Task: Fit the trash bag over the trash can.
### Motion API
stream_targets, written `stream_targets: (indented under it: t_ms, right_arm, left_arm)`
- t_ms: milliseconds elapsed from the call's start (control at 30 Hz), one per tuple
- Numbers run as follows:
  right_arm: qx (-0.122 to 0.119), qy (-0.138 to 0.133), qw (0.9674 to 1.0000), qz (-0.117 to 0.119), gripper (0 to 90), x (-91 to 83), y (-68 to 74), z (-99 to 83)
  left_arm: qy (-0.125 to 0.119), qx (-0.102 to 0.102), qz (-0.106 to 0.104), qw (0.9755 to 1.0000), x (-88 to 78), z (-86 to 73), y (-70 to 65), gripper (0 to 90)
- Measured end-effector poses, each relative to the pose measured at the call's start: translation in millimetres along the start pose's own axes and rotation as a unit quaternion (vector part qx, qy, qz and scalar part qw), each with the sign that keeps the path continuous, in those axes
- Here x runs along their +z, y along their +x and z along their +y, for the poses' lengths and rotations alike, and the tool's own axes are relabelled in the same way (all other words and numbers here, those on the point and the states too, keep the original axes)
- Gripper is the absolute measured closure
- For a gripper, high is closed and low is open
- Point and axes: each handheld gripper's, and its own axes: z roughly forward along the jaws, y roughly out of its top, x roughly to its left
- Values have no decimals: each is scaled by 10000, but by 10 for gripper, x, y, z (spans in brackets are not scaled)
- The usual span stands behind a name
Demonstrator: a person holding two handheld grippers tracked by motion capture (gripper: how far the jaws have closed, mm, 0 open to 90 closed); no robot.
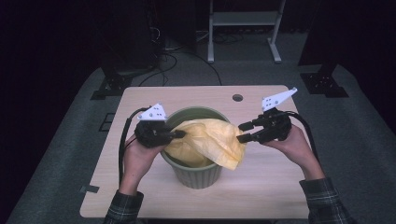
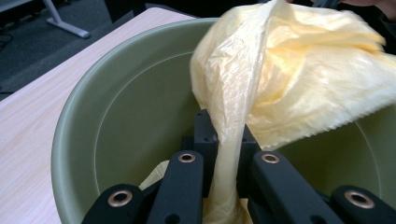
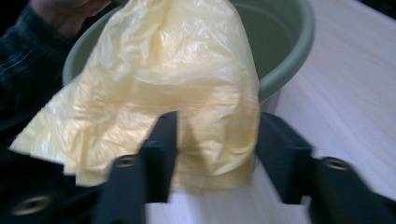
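High view check-in: liner half in the bin, one side pinched, other side still loose

High view, going left to right; the left hand comes up from the near edge, wrist cocked so the left gripper [image 1: 180,134] points level across the near-left rim of the green bin [image 1: 198,175]; its jaws are closed tight on a gathered strip of the yellow bag [image 1: 210,142], clearest in the left gripper view, where the plastic [image 2: 299,79] runs up from between the pads; the bin sits mid-table on the wooden table [image 1: 140,102].

Progress, I'd say: partway at best; the bag is in the bin but bunched up, with a flap hanging over the near-right rim; nothing is spread round the rim yet, so opening the mouth and folding it over is all still to do.

Right side: the right gripper [image 1: 243,131] is held level, pointing left at that flap; its jaws stand parted and hold nothing; the bag's edge [image 3: 177,102] lies just ahead of them.
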Motion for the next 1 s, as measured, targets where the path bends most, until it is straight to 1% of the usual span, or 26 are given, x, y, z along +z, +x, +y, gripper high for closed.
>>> stream_targets:
  t_ms: [33,100,133,200,233,267,300,333,400,433,533,600,633,667,733,767,833,867,933,1000]
  right_arm:
    - [0,0,10000,0,547,0,0,0]
    - [-95,17,9999,129,798,16,0,-21]
    - [-144,-40,9998,113,864,12,8,-19]
    - [-204,-142,9997,70,884,-9,18,5]
    - [-226,-196,9995,45,890,-21,28,30]
    - [-288,-207,9994,3,892,-25,46,103]
    - [-288,-207,9994,3,892,-25,46,103]
    - [-329,-180,9993,-6,892,-13,55,148]
    - [-417,-82,9991,-62,892,30,76,239]
    - [-466,-50,9989,-74,892,57,77,280]
    - [-555,65,9984,-96,892,132,82,389]
    - [-623,105,9979,-141,892,176,91,452]
    - [-654,122,9977,-144,892,199,97,484]
    - [-683,145,9974,-156,892,218,106,516]
    - [-725,97,9973,-110,892,238,122,578]
    - [-739,57,9972,-90,891,243,127,611]
    - [-781,31,9969,-118,891,248,140,675]
    - [-804,-46,9967,-74,891,249,144,727]
    - [-850,-91,9963,-68,891,270,156,823]
    - [-907,-106,9958,-36,892,332,167,922]
  left_arm:
    - [0,0,0,10000,0,0,0,837]
    - [54,61,10,10000,18,2,-15,822]
    - [85,92,12,9999,28,3,-23,814]
    - [165,146,-1,9998,45,8,-39,778]
    - [191,164,8,9997,51,14,-50,744]
    - [191,188,33,9996,59,20,-60,583]
    - [205,193,73,9996,59,28,-66,583]
    - [201,263,133,9994,38,40,-75,515]
    - [107,307,212,9992,-18,65,-91,404]
    - [45,352,222,9991,-59,85,-100,375]
    - [-41,546,342,9979,-175,169,-136,350]
    - [-118,693,293,9971,-208,223,-163,356]
    - [-61,739,208,9970,-203,244,-170,412]
    - [58,802,142,9967,-177,258,-175,491]
    - [329,834,39,9960,-81,252,-165,594]
    - [459,861,-39,9952,-29,237,-160,629]
    - [552,818,-183,9949,66,199,-156,672]
    - [587,802,-233,9948,103,183,-156,680]
    - [639,795,-343,9942,161,163,-174,693]
    - [604,771,-430,9943,194,147,-197,696]
